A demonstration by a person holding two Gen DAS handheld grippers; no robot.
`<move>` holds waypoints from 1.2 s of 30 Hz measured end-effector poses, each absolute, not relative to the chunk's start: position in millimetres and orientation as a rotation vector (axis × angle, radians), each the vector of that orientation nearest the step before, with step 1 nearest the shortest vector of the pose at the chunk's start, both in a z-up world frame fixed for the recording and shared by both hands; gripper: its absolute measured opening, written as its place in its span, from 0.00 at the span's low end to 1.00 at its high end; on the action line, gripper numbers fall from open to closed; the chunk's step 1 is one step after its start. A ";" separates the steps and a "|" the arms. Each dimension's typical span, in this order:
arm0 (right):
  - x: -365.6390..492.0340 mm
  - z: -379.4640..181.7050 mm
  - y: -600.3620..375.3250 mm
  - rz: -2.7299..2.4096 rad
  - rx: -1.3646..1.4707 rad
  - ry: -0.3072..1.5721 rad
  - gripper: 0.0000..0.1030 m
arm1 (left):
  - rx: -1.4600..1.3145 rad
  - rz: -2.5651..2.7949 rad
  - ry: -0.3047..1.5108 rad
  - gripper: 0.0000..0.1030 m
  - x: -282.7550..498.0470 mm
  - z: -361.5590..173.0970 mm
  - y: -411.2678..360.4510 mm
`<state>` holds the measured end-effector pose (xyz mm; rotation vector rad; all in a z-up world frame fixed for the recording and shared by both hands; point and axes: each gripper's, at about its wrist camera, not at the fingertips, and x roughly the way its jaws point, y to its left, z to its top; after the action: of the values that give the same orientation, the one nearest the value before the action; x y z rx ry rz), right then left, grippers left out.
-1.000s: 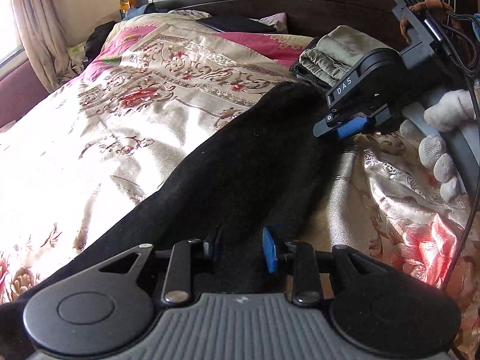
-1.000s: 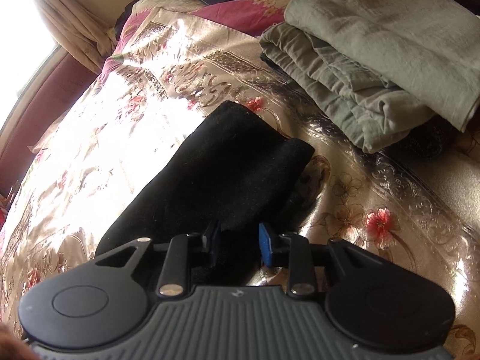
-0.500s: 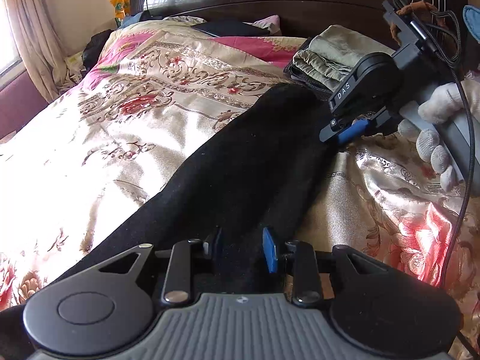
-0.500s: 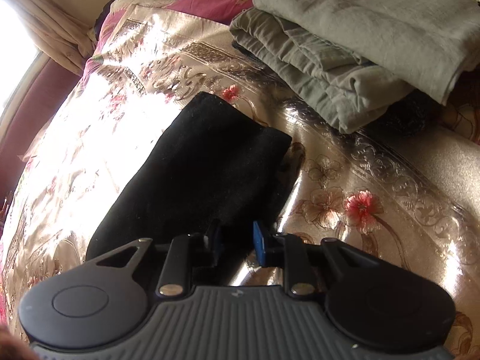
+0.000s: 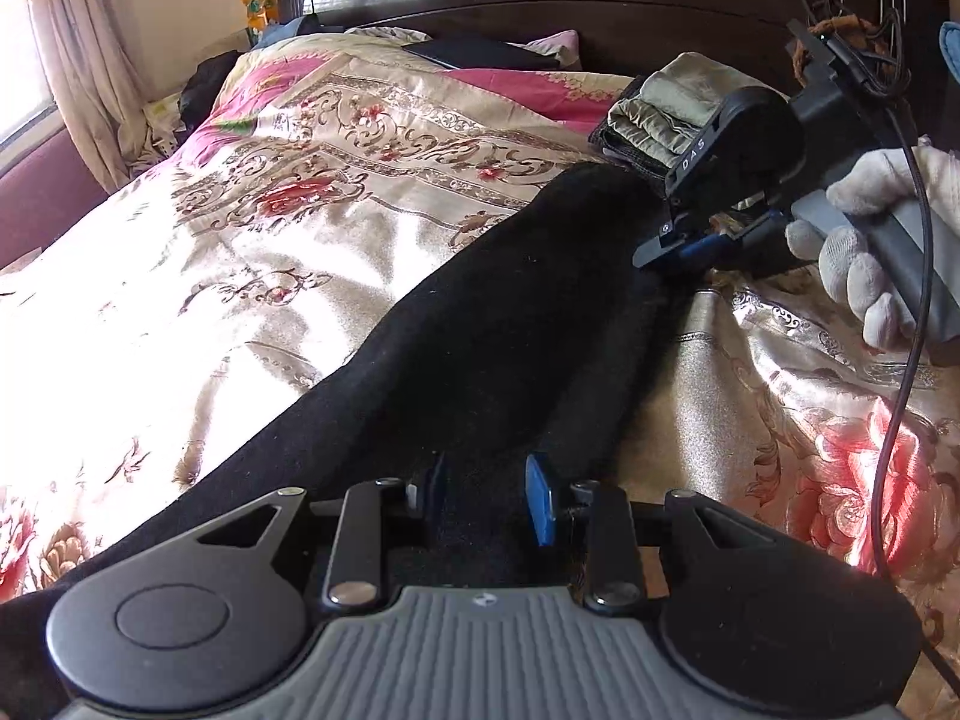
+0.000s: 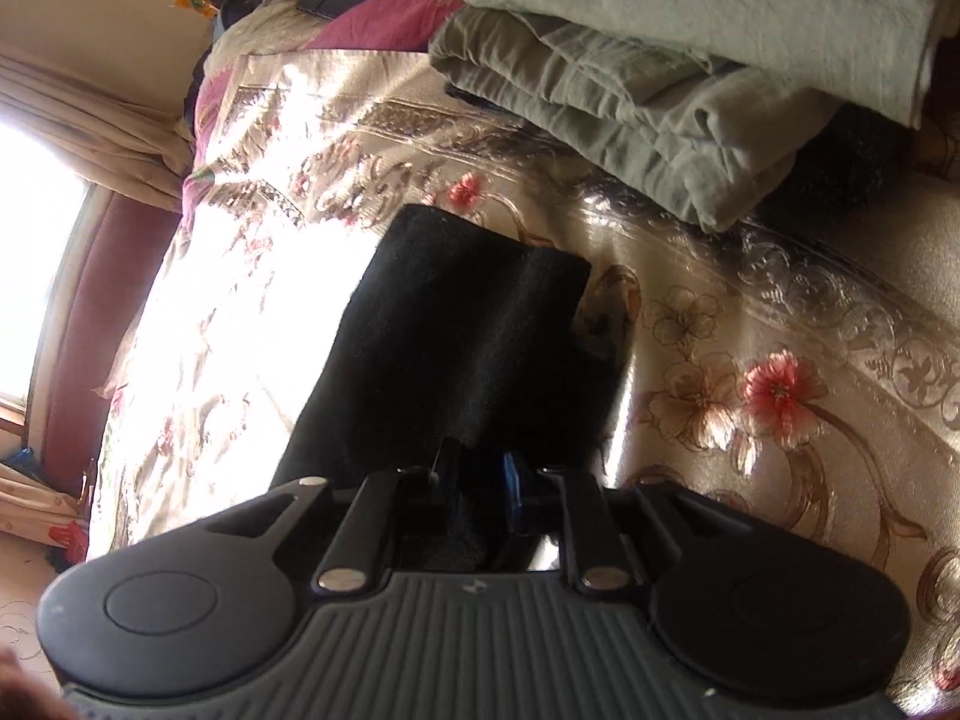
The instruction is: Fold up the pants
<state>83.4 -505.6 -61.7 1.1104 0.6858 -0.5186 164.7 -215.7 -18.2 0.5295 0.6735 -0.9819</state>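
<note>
Black pants (image 5: 480,324), laid lengthwise on the bed (image 5: 252,276), running from 7 o'clock toward 1 o'clock in the left wrist view. Left hand-held gripper (image 5: 491,501): pads apart astride the near cloth, grasp not confirmable. Right hand-held gripper (image 6: 477,483): narrowed onto the long edge of the leg near its far end, black cloth between the blue pads, apparently clenched on the pants; gloved hand (image 5: 870,240) on the handle. Stack of folded grey-green garments (image 6: 660,78) at 1 o'clock, just beyond the hem. Likely risks: single-layer pinch, hence layers separating on lifting; slippery satin bedspread, hence drift; collision with the stack.
</note>
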 end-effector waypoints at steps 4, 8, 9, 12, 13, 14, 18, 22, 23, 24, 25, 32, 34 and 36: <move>90.9 -61.0 -497.9 -0.491 1.078 0.706 0.10 | 0.529 -0.982 0.669 0.44 164.2 -16.4 -216.1; 77.5 -29.5 -496.5 -0.368 1.221 0.586 0.07 | 0.539 -0.993 0.641 0.44 160.1 -5.2 -210.5; 73.0 -19.0 -494.9 -0.342 1.236 0.556 0.07 | 0.545 -0.997 0.631 0.44 158.5 -2.0 -208.3; 62.9 -2.9 -491.6 -0.342 1.203 0.542 0.07 | 0.566 -1.015 0.614 0.46 154.4 3.2 -201.6; 63.3 -8.1 -491.6 -0.372 1.171 0.574 0.08 | 0.570 -1.018 0.617 0.47 153.9 2.0 -201.2; 67.4 -21.4 -493.7 -0.401 1.142 0.640 0.08 | 0.579 -1.019 0.621 0.47 153.3 -1.0 -201.6; 72.3 -69.8 -499.8 -0.473 1.192 0.773 0.13 | 0.625 -1.016 0.620 0.47 148.9 -12.0 -202.6; 61.1 -58.2 -494.3 -0.508 1.143 0.701 0.19 | 0.618 -1.020 0.642 0.47 147.1 -15.9 -200.7; 61.2 -58.8 -495.3 -0.514 1.135 0.700 0.21 | 0.617 -1.020 0.645 0.47 147.4 -16.2 -201.1; 62.6 -61.4 -497.9 -0.521 1.143 0.702 0.21 | 0.618 -1.021 0.647 0.47 148.0 -16.4 -201.6; 64.5 -63.8 -501.3 -0.534 1.161 0.699 0.20 | 0.623 -1.021 0.641 0.47 148.3 -16.3 -201.4; 70.7 -26.7 -491.2 -0.497 1.021 0.622 0.06 | 0.605 -0.999 0.644 0.48 158.6 -15.7 -198.0; 82.2 -33.1 -500.0 -0.520 0.999 0.625 0.06 | 0.590 -0.989 0.662 0.47 163.1 -17.2 -198.1; 89.6 -49.0 -509.7 -0.542 1.014 0.692 0.07 | 0.589 -0.986 0.657 0.47 163.6 -17.3 -197.2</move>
<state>89.6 -509.7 -49.0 1.0142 0.6922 -0.5421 163.6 -197.2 -17.3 0.5889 0.6569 -0.9864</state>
